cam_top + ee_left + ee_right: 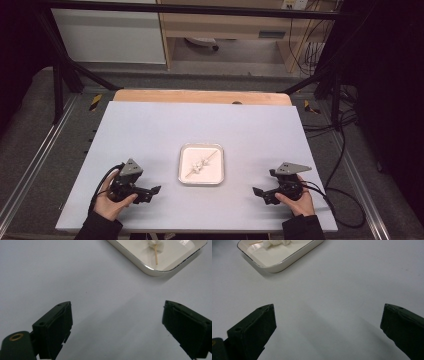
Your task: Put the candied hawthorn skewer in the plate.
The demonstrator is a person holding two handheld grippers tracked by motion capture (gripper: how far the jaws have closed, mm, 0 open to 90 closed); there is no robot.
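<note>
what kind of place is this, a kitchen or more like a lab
Probably a lab recording rig, not a kitchen: a plain table boxed in by a dark metal frame, loose cables on the floor, and one small tray.

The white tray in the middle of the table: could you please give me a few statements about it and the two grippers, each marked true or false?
1. The white tray holds a wooden skewer with white pieces on it. True.
2. The left gripper grips the skewer. False: its jaws stand apart over bare table, with nothing between them.
3. The tray lies between the two grippers. True.
4. The right gripper is shut. False: its jaws stand wide open.
5. The tray sits at the table's far edge. False: it sits near the middle of the table.
</note>
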